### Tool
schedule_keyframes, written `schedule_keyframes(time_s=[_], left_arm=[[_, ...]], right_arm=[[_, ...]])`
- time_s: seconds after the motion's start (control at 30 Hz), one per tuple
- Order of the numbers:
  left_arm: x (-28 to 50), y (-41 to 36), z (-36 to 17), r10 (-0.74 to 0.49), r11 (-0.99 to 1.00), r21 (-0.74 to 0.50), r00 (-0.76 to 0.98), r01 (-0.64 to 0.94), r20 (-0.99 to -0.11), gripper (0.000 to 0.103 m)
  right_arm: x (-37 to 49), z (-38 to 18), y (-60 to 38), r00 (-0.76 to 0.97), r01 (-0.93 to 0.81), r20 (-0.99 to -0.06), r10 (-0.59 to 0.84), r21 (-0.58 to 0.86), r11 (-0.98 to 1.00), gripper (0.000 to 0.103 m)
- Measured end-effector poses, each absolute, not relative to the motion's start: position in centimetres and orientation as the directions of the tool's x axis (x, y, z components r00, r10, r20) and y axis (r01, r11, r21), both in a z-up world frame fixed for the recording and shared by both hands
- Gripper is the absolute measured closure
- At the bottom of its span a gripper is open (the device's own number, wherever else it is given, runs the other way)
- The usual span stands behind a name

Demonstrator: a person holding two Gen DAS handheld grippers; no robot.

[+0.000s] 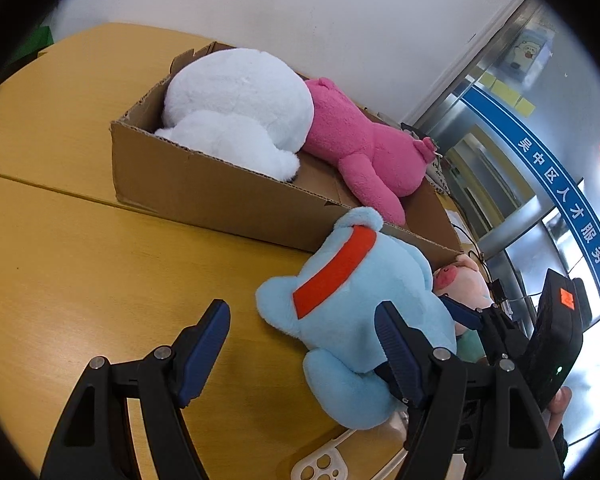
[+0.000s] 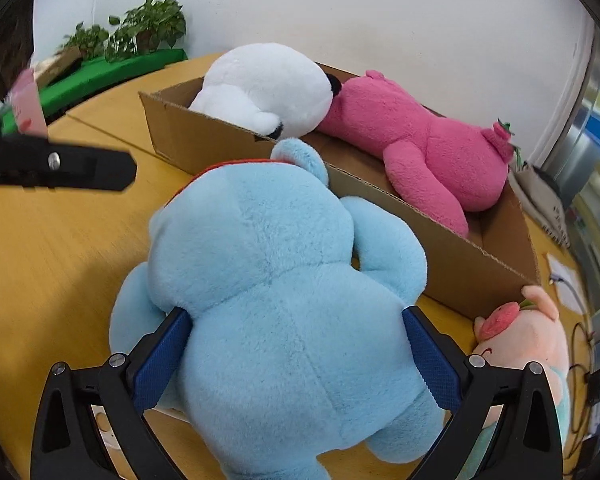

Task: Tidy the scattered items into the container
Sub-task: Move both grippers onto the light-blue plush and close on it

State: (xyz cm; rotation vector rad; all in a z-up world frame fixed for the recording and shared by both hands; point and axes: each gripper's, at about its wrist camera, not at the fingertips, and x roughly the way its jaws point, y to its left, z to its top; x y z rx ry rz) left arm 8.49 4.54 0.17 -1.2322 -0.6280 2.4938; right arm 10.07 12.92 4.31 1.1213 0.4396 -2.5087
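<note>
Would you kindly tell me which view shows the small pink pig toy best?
The right wrist view: the pink pig shows its snout, ear and body beside the cardboard box. The left wrist view shows only its face behind the blue plush.

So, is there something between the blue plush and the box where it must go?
Only the box's near wall stands between. The blue plush, gripped in the right tool, must rise over it; free floor shows beside the pink plush.

We see a yellow wooden tabletop (image 1: 80, 240) with a seam running across it. On it sit an open cardboard box (image 1: 220, 196), a light blue plush toy (image 2: 280, 300) just beside the box's near wall, a pink pig plush (image 2: 528, 332) at the box's corner, and a cream perforated plastic piece (image 1: 320, 466) near the edge.
</note>
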Motion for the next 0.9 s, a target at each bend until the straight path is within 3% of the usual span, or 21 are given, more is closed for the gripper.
schedule_keyframes(time_s=[0.23,0.4,0.57,0.63,0.73,0.9], left_arm=[[7.9,5.3,-1.0,0.489,-0.837,-0.540,-0.556,-0.084,-0.672,0.028],[7.6,5.4,-1.7,0.491,-0.835,-0.546,-0.543,-0.070,-0.681,0.028],[7.7,5.1,-1.7,0.484,-0.842,-0.534,-0.541,-0.074,-0.688,0.028],[7.7,4.9,-1.8,0.486,-0.840,-0.539,-0.538,-0.069,-0.689,0.028],[7.7,4.9,-1.9,0.483,-0.843,-0.534,-0.534,-0.068,-0.694,0.028],[7.8,5.1,-2.0,0.442,-0.875,-0.478,-0.533,-0.079,-0.722,0.028]], right_arm=[[10.4,4.3,12.8,-0.583,0.404,-0.785,-0.210,-0.056,-0.913,0.001],[12.0,5.6,12.4,-0.544,0.296,-0.788,-0.287,0.139,-0.945,0.000],[14.7,7.7,11.4,-0.463,0.465,-0.750,-0.473,0.249,-0.850,0.001],[14.8,8.4,12.3,-0.488,0.460,-0.736,-0.469,0.240,-0.855,0.001],[13.4,8.5,15.3,-0.548,0.348,-0.740,-0.389,0.221,-0.911,0.001],[10.6,6.4,19.7,-0.553,0.103,-0.770,-0.318,0.316,-0.943,0.001]])
